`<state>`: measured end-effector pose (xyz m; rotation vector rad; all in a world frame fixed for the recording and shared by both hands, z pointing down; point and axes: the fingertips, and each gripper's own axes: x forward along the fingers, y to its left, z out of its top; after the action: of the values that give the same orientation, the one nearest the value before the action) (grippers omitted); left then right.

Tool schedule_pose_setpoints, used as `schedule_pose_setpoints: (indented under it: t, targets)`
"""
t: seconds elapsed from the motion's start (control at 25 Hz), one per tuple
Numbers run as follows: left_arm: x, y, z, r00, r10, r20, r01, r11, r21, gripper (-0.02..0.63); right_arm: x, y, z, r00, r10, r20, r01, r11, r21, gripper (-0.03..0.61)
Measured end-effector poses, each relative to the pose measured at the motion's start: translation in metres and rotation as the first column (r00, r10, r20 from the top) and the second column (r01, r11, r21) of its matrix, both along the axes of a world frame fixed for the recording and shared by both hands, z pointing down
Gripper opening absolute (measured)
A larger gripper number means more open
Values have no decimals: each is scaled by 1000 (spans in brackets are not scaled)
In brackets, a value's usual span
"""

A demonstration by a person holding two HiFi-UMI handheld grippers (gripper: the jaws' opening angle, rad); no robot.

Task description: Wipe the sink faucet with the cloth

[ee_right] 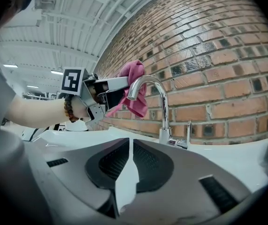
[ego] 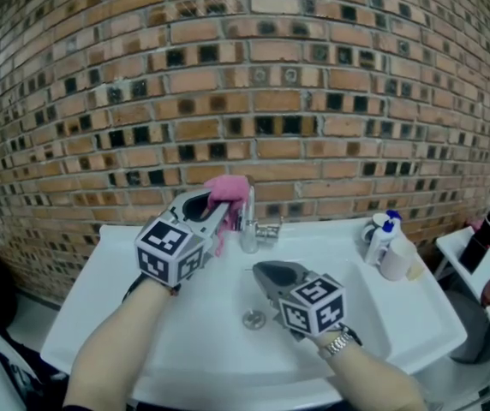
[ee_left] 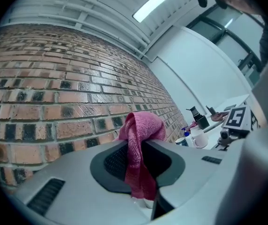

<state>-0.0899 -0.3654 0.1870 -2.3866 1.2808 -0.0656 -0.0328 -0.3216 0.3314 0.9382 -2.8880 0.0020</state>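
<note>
We've got the cloth (ego: 228, 188) pinched in the left gripper (ego: 219, 205), bunched against the faucet (ego: 248, 225) spout to rub its curve. The right gripper (ego: 271, 274) hangs low over the sink (ego: 125, 264), jaws nearly together, empty, out of the way.

Left grey two-jaw gripper (ego: 218, 200), raised, clamps a pink terry cloth (ego: 231, 187); right grey gripper (ego: 268, 272), lower beside it, has its jaws together and empty.

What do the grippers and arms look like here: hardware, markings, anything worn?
Left gripper and right gripper: grey plastic, black textured pads, each with a white cube of black square markers. Forearms bare; metal watch on the right wrist, dark bead bracelet on the left.
</note>
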Motion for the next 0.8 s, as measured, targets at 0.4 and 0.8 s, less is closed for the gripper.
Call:
schedule_pose_setpoints:
  t: [0.4,0.8]
  targets:
    - [1,-24,-11,1000,10,-13,-10,1000,-4,72,3,-1,-1,1000,5,9,-5,1000,-18,37]
    - [0,-47,-14,999,19,-27,-20,1000,-1,72,6,-3,-5,1000,5,25,-5,1000,-29,37]
